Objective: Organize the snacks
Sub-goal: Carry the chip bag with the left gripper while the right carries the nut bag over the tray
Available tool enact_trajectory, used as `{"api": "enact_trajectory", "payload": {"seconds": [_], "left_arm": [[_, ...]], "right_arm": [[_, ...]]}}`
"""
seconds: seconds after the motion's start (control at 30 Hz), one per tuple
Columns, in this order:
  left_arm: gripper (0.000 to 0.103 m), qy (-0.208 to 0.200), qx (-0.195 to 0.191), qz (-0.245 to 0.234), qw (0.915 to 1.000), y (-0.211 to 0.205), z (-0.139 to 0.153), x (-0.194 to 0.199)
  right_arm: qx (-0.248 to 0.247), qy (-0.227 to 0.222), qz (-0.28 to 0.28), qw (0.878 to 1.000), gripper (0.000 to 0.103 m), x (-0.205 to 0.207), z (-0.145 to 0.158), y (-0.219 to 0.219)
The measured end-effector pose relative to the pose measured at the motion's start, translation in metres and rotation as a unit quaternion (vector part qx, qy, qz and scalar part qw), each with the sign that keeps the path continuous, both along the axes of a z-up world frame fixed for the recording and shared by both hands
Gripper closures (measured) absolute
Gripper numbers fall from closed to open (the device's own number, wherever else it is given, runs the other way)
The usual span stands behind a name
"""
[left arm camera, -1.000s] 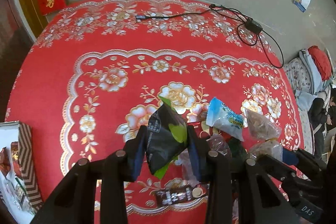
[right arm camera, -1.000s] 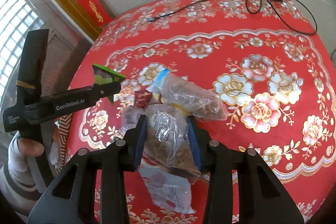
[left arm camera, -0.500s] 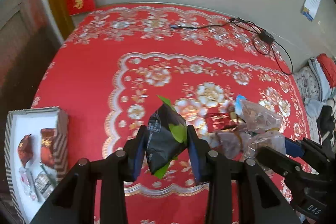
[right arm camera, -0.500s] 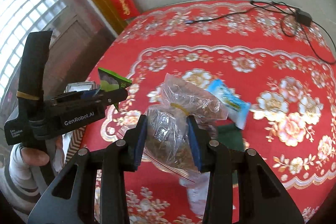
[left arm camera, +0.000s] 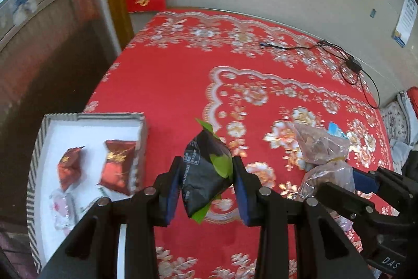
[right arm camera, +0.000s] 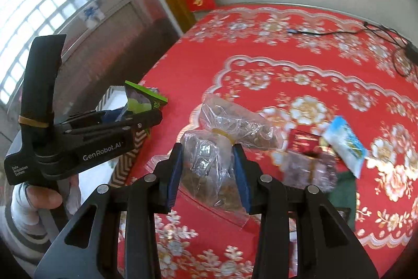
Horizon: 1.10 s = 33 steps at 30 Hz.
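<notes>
Red floral cloth is covering the worktop, and both grippers are carrying snacks above it. The left gripper is clenching a black-and-green packet between its blue pads, jaws pressing both sides, packet hanging clear of the cloth. The right gripper is gripping a clear bag of brown snacks just below its yellow tie, the knotted top flopping forward over the cloth. The striped box is sitting at the worktop's left edge, just left of the left gripper, already holding two red packets and a pale wrapper. Loose snacks, a blue-white packet among them, are lying further right on the cloth. My read: the step is delivery into the box. To do it well, bring the black packet over the white floor of the box, clear the striped rim, lower before releasing, and aim beside the red packets rather than on them. The clear bag is floppy, so keep it high to avoid dragging. Both grippers are pitching steeply down; a hand is wrapping the left handle.
</notes>
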State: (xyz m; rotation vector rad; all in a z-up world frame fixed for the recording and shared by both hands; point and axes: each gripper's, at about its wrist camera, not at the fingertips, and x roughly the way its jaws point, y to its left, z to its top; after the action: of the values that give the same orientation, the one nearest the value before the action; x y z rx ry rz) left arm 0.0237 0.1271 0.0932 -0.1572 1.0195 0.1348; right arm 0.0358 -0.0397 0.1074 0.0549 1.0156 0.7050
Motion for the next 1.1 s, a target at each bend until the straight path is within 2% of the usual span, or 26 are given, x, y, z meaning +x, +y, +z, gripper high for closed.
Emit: {"api": "enact_trajectory", "payload": {"seconds": [0.63, 1.1], "left_arm": [[0.064, -0.003, 0.006, 0.081, 0.9967, 0.091, -0.003, -0.048], [0.064, 0.005, 0.006, 0.129, 0.9916, 0.142, -0.012, -0.076]], "right_arm": [[-0.005, -0.002, 0.089, 0.996, 0.066, -0.017, 0.003, 0.103], [-0.007, 0.006, 0.143, 0.990, 0.066, -0.029, -0.002, 0.166]]}}
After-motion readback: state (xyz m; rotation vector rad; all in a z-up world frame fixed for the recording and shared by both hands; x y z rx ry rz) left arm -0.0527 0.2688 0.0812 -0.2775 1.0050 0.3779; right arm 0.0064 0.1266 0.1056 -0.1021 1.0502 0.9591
